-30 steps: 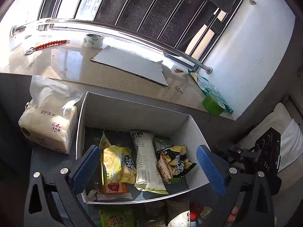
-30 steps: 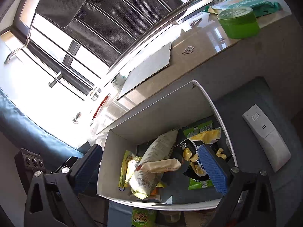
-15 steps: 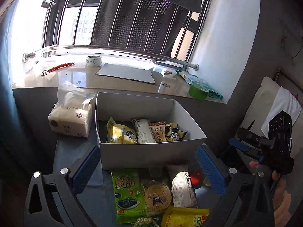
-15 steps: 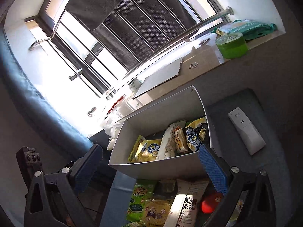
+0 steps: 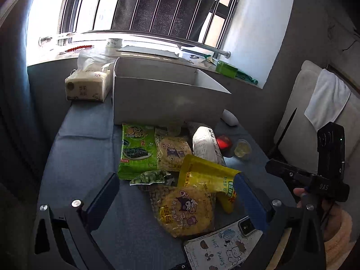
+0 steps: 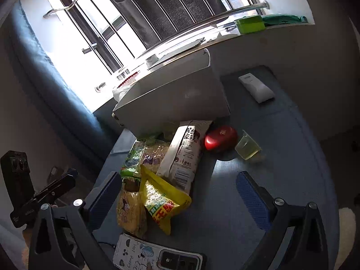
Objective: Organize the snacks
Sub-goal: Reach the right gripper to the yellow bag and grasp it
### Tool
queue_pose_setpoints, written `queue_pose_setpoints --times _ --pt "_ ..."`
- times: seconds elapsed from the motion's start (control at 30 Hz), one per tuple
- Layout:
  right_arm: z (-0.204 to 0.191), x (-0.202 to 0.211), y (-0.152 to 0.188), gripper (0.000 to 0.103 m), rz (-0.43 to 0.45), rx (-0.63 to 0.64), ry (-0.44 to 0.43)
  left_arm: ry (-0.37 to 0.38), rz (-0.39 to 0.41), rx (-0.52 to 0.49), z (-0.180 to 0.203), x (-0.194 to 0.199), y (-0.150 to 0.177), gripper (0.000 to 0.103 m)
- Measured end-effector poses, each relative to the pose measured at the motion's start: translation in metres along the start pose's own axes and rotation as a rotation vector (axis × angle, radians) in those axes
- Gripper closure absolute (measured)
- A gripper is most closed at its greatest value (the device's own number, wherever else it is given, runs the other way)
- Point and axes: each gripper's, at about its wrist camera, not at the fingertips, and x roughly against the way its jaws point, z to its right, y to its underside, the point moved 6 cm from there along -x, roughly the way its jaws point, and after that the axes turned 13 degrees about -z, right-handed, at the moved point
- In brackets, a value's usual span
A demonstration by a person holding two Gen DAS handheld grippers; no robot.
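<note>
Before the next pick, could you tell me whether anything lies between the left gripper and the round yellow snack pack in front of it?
Nothing visible does. The left gripper is open, and the round yellow snack pack lies between its fingers, uncovered. A yellow bag lies just beyond it.

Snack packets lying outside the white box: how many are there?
6 visible: green seaweed packet, clear corn-puff bag, white packet, yellow bag, small green packet, round yellow packet. More may be hidden underneath.
</note>
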Motion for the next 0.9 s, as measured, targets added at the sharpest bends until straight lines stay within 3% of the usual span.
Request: queue_pose_setpoints --times 0.17,0.33,0.43,0.57,0.63,0.83,0.9 --pt "-0.024 -0.021 0.012 0.0 -0.066 0.184 0.055 0.007 -0.038 0.009 0.002 -0.009 0.014 0.0" --pt "-0.031 -0.049 0.019 0.0 -0.144 0.274 0.083 0.013 -0.057 0.028 -0.003 -0.012 0.022 0.0" --pt "-0.029 -0.061 0.024 0.0 -0.185 0.291 0.127 0.009 -0.059 0.033 -0.005 -0.011 0.027 0.0" --pt "-0.038 -0.058 0.035 0.0 -0.173 0.343 0.055 0.0 -0.082 0.053 -0.01 -0.017 0.032 0.0" --pt "-0.035 -0.061 0.035 0.0 -0.173 0.357 0.116 0.005 -0.088 0.057 -0.01 -0.02 0.033 0.0" --pt "-0.022 -0.072 0.025 0.0 -0.197 0.287 0.11 0.008 -0.114 0.051 -0.006 -0.03 0.035 0.0" --pt "-0.025 -0.077 0.024 0.008 -0.21 0.304 0.077 0.007 -0.12 0.051 -0.005 -0.032 0.035 0.0"
